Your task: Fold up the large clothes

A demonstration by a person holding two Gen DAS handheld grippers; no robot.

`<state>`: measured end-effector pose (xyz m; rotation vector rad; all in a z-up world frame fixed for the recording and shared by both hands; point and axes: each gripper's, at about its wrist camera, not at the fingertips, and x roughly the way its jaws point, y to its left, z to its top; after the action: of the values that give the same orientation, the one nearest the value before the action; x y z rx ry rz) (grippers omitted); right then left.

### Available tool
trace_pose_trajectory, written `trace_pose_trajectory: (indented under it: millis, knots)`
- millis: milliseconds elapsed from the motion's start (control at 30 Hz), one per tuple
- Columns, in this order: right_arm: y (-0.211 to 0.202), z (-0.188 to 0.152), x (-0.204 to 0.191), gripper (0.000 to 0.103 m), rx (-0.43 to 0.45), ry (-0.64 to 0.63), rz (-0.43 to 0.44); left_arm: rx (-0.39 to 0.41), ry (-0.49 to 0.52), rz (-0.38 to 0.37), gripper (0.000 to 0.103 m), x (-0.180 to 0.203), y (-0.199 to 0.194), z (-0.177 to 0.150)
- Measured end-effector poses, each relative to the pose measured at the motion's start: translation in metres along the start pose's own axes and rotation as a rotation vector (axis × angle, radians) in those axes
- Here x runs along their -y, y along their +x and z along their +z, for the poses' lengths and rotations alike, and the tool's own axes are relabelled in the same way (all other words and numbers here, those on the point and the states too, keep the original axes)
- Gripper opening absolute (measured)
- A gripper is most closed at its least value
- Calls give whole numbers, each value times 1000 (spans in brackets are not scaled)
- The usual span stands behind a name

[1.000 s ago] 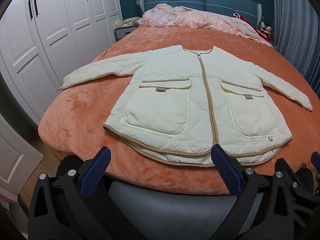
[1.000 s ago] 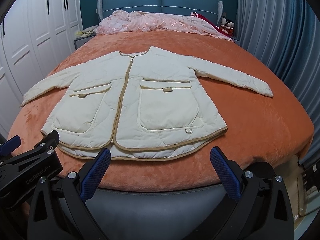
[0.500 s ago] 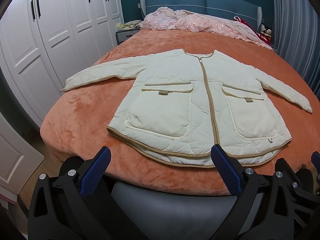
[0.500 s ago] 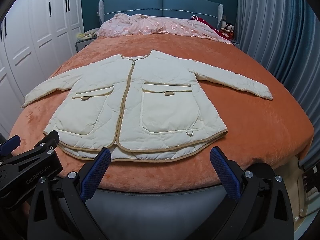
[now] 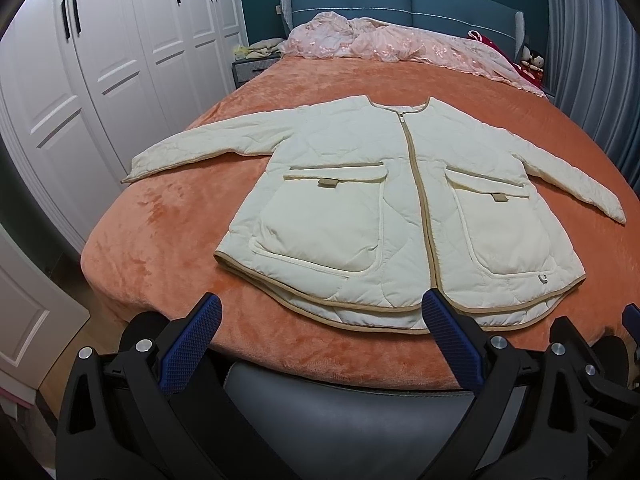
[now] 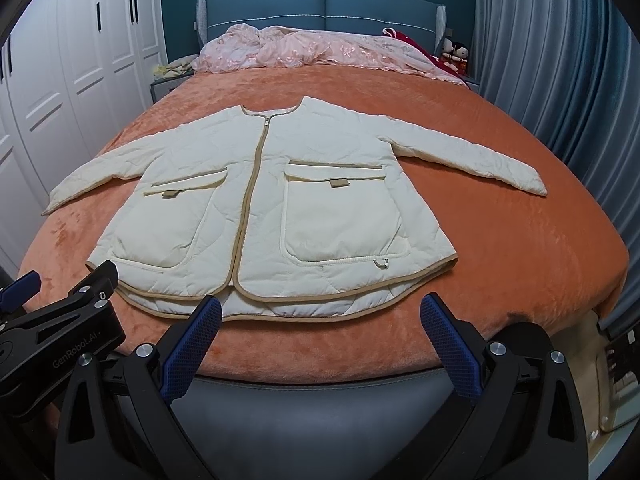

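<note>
A cream quilted jacket with tan trim (image 5: 400, 216) lies flat and face up on the bed covered with an orange plush blanket (image 5: 168, 240). Its zipper is closed, and both sleeves are spread out to the sides of the jacket. Two large patch pockets sit on the front of the jacket, one on each side of the zipper. The hem of the jacket is near the foot edge of the bed.

The left claw (image 5: 322, 320) hangs just before the hem of the jacket, its blue-padded fingers wide apart and holding nothing. The right claw (image 6: 320, 320) is beside it, also before the hem of the jacket, with fingers wide apart and empty. Neither claw touches the jacket.

Beyond the collar of the jacket, a pink embroidered cover (image 6: 320, 50) is bunched against the blue padded headboard (image 6: 320, 6). White wardrobe doors (image 5: 100, 60) stand to the side of the jacket's sleeve.
</note>
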<state>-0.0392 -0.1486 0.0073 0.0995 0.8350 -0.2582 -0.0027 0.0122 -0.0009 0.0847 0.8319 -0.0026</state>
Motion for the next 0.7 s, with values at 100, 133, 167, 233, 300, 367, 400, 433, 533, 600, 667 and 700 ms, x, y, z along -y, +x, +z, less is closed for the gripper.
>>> trace_pose_trajectory:
  millis: [100,133,167,233,300,367,400,433,533,600,667,700]
  knots:
    - [0,0,0,98,-3,0,2,-3,0,-1,98,0,1,-1]
    - [1,-1,1,98,-4,0,4,-5,0,-1,98,-1,2,-1]
    - [3,-1,1,98,-6,0,6,-7,1,-1,98,0,2,-2]
    - [8,-3,2,98,-12,-2,17,-14,5,-3,98,0,5,-3]
    - [16,-3,5,98,-26,-5,47,-27,12,-19,98,1,10,-3]
    - [25,-2,10,98,-35,-12,58,-39,8,-54,98,2,15,-2]
    - [29,0,14,98,-36,-12,57,-43,3,-68,98,2,18,0]
    - [34,2,20,98,-36,-7,52,-45,0,-72,98,2,21,2]
    - [51,15,46,98,-37,32,38,-51,-6,-72,98,3,32,11]
    - [65,27,69,98,-39,72,24,-54,-9,-66,98,3,41,18]
    - [80,41,95,98,-32,117,6,-62,-12,-54,98,2,52,27]
    - [88,50,110,98,-29,140,-8,-66,-17,-48,98,2,58,32]
